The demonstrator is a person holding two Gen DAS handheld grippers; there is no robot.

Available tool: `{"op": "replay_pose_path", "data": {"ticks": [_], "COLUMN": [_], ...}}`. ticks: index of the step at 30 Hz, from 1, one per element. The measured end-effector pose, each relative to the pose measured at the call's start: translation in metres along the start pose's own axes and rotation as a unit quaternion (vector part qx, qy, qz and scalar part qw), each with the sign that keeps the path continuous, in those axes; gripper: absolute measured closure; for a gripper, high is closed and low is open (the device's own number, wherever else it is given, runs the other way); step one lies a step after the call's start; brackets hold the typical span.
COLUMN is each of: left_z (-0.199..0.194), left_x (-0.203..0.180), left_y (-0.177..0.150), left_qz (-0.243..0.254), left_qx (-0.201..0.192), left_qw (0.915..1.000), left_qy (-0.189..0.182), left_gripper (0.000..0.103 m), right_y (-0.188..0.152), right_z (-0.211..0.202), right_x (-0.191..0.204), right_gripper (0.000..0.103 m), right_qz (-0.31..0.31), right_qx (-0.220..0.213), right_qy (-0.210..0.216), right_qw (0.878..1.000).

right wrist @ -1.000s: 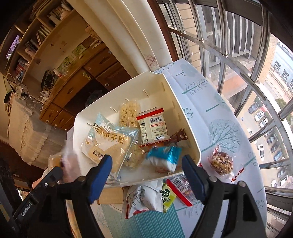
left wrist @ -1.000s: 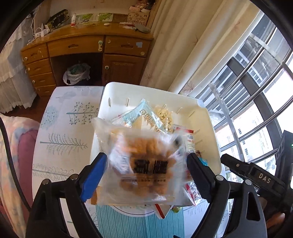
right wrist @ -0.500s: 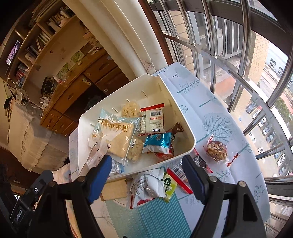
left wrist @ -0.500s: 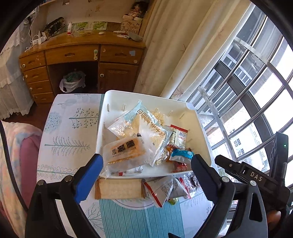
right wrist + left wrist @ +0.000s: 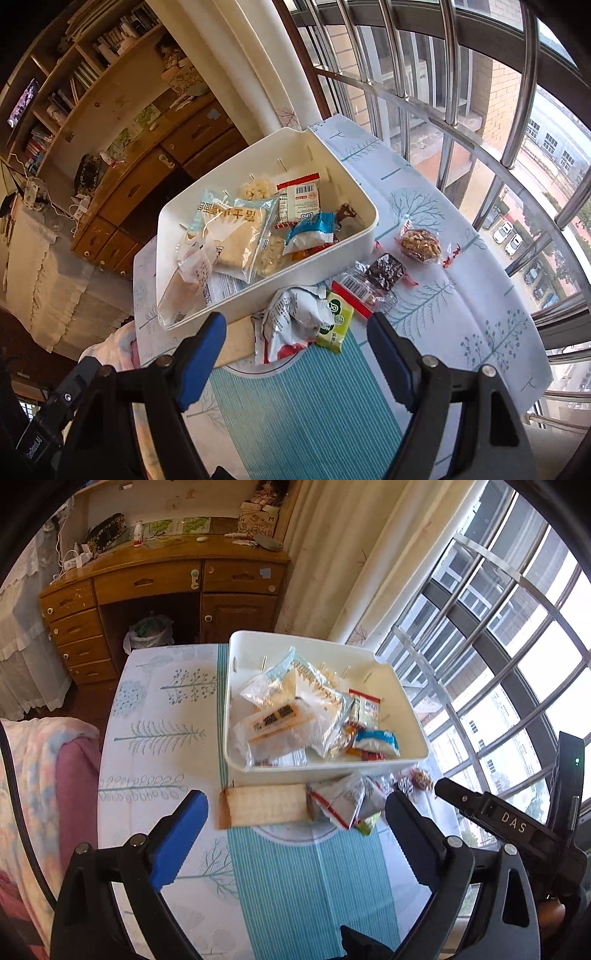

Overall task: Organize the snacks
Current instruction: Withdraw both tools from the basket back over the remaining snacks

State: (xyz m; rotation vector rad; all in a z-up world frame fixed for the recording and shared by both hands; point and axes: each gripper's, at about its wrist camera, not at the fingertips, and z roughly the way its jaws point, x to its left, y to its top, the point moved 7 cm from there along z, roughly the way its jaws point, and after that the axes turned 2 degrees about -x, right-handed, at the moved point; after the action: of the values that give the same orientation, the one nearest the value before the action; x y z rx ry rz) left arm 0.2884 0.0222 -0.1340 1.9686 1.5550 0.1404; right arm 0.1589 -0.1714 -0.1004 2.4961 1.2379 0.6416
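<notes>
**A:** Left wrist view: what did the panel show?

**B:** The left gripper [image 5: 295, 819] hung over the tablecloth [image 5: 162, 746] with its jaws spread wide and nothing between them. Beyond its fingertips stood the white bin [image 5: 402, 705], holding a heap of snacks. A clear orange-snack packet [image 5: 280, 727] lay on top at the bin's near left, partly over a larger pale-blue cracker bag [image 5: 314, 690]. A small blue-and-white packet [image 5: 376, 740] sat near the bin's front right corner.

**A:** And outside the bin?

**B:** A flat cracker pack [image 5: 266, 806] lay on the cloth just in front of the bin's near wall, touching a crumpled white-and-red wrapper [image 5: 340, 799] to its right. Part of the right gripper's body entered at the right edge.

**A:** Right wrist view?

**B:** The right gripper [image 5: 295, 350] was likewise spread and empty above the striped teal part of the cloth. The white bin [image 5: 354, 188] stood ahead, with the pale-blue cracker bag [image 5: 236, 229], a red-and-white packet [image 5: 299, 201] and the blue-and-white packet [image 5: 310, 232] inside.

**A:** Which snacks lay loose?

**B:** The crumpled wrapper [image 5: 295, 317] and a green packet [image 5: 336, 319] lay between the fingertips and the bin. A dark brown snack [image 5: 386, 271] and a nut packet [image 5: 419, 243] lay farther right, beside the bin. A wooden desk [image 5: 155, 162] stood behind.
</notes>
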Motion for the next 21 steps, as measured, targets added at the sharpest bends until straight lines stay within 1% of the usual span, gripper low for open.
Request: {"op": "replay_pose_path", "data": {"ticks": [4, 7, 11, 15, 21], "left_z": [-0.003, 0.0, 0.005, 0.006, 0.011], "left_x": [0.004, 0.007, 0.008, 0.005, -0.007], "left_y": [-0.018, -0.031, -0.044, -0.05, -0.055], "left_qz": [0.003, -0.002, -0.021, -0.038, -0.071], "left_qx": [0.017, 0.037, 0.059, 0.066, 0.071], "left_qw": [0.9998, 0.9993, 0.9979, 0.9968, 0.9943], "left_qy": [0.006, 0.007, 0.013, 0.021, 0.036], "left_gripper": [0.007, 0.007, 0.007, 0.007, 0.007], "right_y": [-0.012, -0.019, -0.024, -0.023, -0.015], "right_z": [-0.006, -0.01, -0.011, -0.008, -0.006], "right_x": [-0.005, -0.006, -0.009, -0.018, -0.03], "right_gripper": [0.024, 0.024, 0.024, 0.024, 0.024], "right_qz": [-0.005, -0.03, -0.07, -0.111, -0.163], "right_qx": [-0.006, -0.017, -0.02, -0.017, -0.015], "right_qy": [-0.018, -0.032, -0.045, -0.064, -0.058], "right_qw": [1.0, 0.999, 0.996, 0.992, 0.985]}}
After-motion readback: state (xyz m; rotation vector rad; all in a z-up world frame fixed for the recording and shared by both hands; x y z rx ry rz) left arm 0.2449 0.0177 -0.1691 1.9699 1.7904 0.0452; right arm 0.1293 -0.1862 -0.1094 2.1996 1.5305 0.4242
